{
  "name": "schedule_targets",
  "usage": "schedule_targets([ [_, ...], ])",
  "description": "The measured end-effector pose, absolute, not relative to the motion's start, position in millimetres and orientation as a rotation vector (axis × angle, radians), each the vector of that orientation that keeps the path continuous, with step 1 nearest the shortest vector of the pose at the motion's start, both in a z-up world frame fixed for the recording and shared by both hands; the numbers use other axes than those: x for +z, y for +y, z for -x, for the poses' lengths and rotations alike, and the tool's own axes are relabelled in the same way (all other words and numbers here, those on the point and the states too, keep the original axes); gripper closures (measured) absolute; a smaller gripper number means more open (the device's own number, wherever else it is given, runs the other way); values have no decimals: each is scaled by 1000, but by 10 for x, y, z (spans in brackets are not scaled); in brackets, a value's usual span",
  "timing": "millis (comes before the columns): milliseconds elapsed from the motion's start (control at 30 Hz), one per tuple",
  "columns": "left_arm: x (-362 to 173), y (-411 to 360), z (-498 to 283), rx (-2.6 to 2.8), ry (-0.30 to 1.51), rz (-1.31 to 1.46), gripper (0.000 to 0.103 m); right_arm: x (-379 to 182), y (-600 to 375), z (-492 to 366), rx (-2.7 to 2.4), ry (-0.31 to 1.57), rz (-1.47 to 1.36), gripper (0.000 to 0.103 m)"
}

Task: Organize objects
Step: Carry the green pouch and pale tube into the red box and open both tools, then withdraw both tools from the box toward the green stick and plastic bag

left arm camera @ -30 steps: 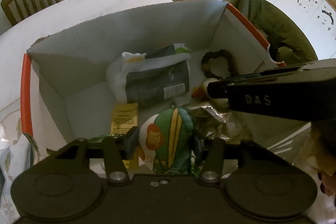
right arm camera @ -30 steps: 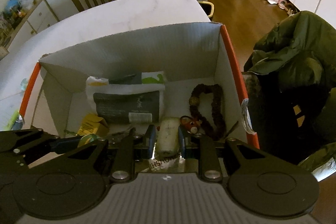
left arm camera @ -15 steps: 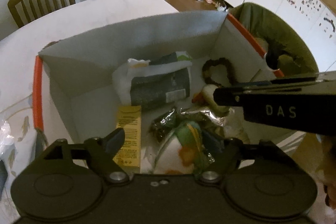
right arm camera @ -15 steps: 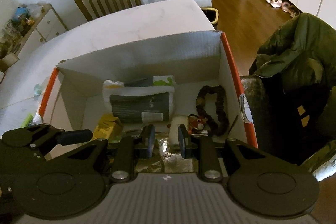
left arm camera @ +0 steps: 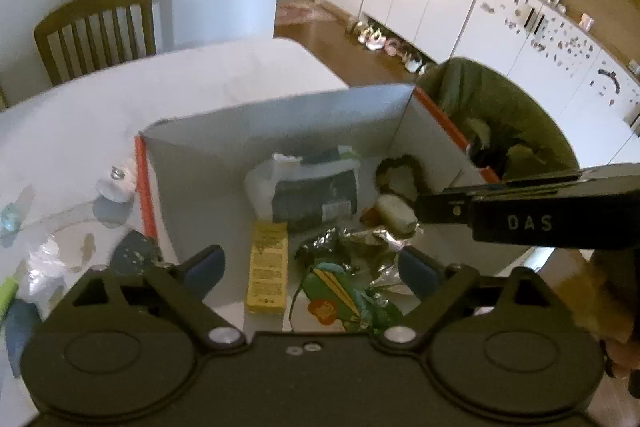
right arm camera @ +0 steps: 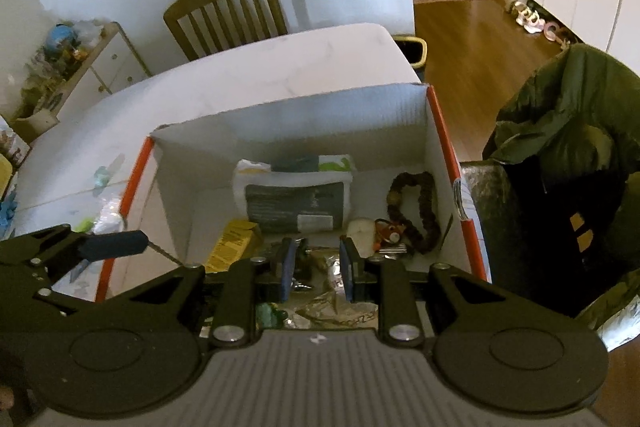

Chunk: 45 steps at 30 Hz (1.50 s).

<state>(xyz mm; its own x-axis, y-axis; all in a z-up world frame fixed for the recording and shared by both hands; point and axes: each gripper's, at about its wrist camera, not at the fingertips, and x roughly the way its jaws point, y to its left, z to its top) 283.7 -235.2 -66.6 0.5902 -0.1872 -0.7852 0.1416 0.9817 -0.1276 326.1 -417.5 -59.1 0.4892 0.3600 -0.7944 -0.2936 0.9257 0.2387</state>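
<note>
1. Left gripper [left arm camera: 312,267] hovers over the near end of the cardboard box [left arm camera: 280,123]; its jaws are opening, standing wide, nothing pressed between the pads. The green-and-yellow soft pouch [left arm camera: 340,301] lies loose below them on the box floor, among crinkled foil wrapping [left arm camera: 360,239].

2. Right gripper [right arm camera: 316,265] hangs above the same near end with a narrow gap between its pads. Nothing is clamped there; only foil and box floor show through the gap.

3. Box contents, left-wrist view: yellow carton [left arm camera: 267,267] flat near the left wall; white-and-dark bag [left arm camera: 308,191] against the back; dark scrunchie ring [left arm camera: 400,171] in the far right corner; small cream roll [left arm camera: 394,213] beside a little reddish figure, too blurred to name.

4. Handling, by judgement: the pouch looks like padded fabric or soft film, light, crushable, not fragile. It is best pinched across its middle; an edge grip would let it fold and dangle.

5. Foil is thin, springy and slippery; it likely crumples under the pads and may ride up with whatever is lifted next.

6. The yellow carton is stiff with flat faces, so I would take it across the narrow width. The bag is soft and bulkier; grab a gathered top fold.

7. More clutter sits on the table [left arm camera: 200,83] left of the box, including white crumpled plastic [left arm camera: 116,183]; it is likely next for sorting.
</note>
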Motion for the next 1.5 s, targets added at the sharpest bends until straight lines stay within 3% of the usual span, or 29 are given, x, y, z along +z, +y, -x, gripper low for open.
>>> schedule_targets([
  [400,-341,-2041,-2510,-210,838,97,4,-291,-4061,-2939,459,904,-76,80],
  [500,-297,-1906,-2438,-201,830,111,2,-223,-4009,-2836,469,872,-67,66],
  [567,-248,-1809,-2392,-195,816,116,0,-185,-3958,-2766,473,848,-70,51],
  [733,-133,-1532,-2291,-179,781,121,0,-114,-3803,-2658,475,829,-66,51],
  [967,-36,-1164,-2198,-164,749,111,0,-54,-3532,-2503,485,801,-56,28],
  [1500,-103,-313,-2037,-158,676,107,0,-79,-2577,-2272,476,727,-27,17],
])
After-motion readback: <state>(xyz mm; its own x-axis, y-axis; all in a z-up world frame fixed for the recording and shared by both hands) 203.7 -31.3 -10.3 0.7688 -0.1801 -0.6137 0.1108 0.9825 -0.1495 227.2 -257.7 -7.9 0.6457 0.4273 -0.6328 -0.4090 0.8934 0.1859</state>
